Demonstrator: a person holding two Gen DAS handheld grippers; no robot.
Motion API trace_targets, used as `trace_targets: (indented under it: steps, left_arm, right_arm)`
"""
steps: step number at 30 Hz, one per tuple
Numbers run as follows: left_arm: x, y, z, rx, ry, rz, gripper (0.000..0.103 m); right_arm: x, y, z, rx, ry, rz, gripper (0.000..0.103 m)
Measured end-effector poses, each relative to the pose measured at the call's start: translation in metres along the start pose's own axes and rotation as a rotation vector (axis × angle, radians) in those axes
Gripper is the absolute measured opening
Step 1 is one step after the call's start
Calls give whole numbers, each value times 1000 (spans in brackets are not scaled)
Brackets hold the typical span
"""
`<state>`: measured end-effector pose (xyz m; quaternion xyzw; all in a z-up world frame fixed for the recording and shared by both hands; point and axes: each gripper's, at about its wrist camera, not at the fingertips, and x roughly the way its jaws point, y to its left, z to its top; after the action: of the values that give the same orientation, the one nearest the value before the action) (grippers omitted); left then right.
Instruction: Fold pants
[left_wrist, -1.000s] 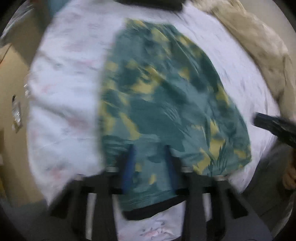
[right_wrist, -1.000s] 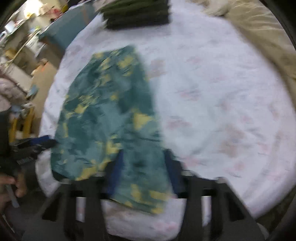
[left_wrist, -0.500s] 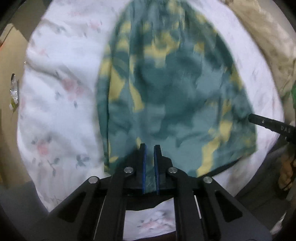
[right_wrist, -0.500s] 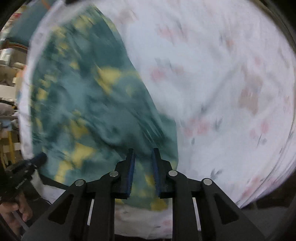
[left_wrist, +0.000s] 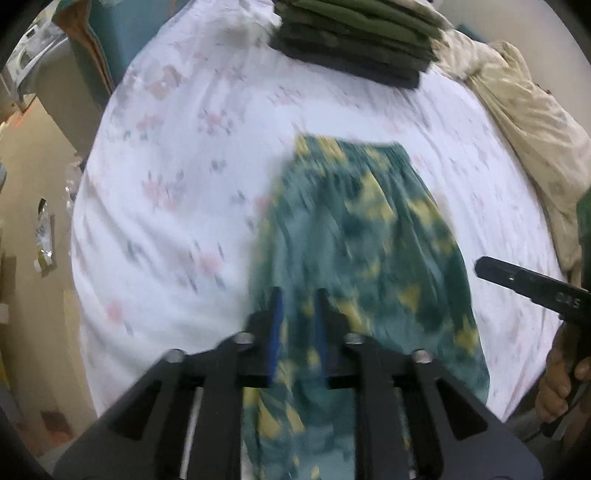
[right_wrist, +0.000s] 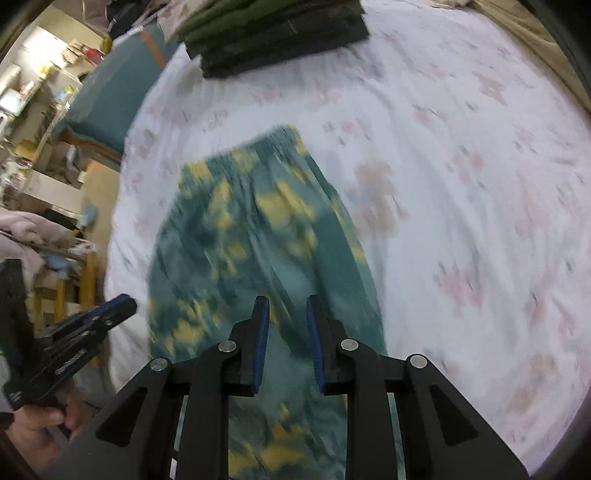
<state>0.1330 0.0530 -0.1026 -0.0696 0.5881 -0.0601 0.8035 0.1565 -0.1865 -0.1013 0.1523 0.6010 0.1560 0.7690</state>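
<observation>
The teal and yellow patterned pants (left_wrist: 362, 229) lie as a long narrow strip on the white floral bed sheet (left_wrist: 177, 184), waistband at the far end. The near end runs under both grippers. My left gripper (left_wrist: 299, 295) hovers over the strip's left side, its jaws opening, and fabric shows through the gap without being pinched. My right gripper (right_wrist: 284, 302) stands over the pants (right_wrist: 258, 229) near their right edge, jaws also opening with cloth showing between them. Each gripper appears in the other's view: the right gripper (left_wrist: 491, 267) and the left gripper (right_wrist: 118, 306), both blurred.
A stack of folded dark green clothes (left_wrist: 354, 33) sits at the far end of the bed. A beige blanket (left_wrist: 524, 122) lies bunched along the right side. Teal furniture (right_wrist: 103, 103) and cluttered shelves stand off the left edge. A hand (left_wrist: 557, 384) holds the right gripper.
Both grippers, nearly shut on the near hem half a second ago, have drawn back and their jaws have parted. The pants now look narrower and sit farther off, and the green stack has come into view.
</observation>
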Motion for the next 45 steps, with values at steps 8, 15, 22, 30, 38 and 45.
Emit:
trace_targets:
  steps: [8,15,22,30,38,45]
  left_arm:
    - [49,16,70,15,-54,-10,70]
    - [106,13,104,87,-1,-109,66]
    - [116,-2,109,176,41,-226,19]
    - [47,-13,127,242,-157,-247,16]
    - [-20,-33,105,384,-173,-301,16]
    - [-57,-62,39,580,-228,-210,16]
  right_arm:
    - [22,-23,74,12,-86,31,55]
    - [72,-33,122,-33,-49,62,55]
    - [103,-26,122,-119,12,71,28]
    - [39,11,134,-286,-196,50,19]
    - [-27,20,103,-381,-254,82,19]
    - [-68,27,24,-468,-272,37,19]
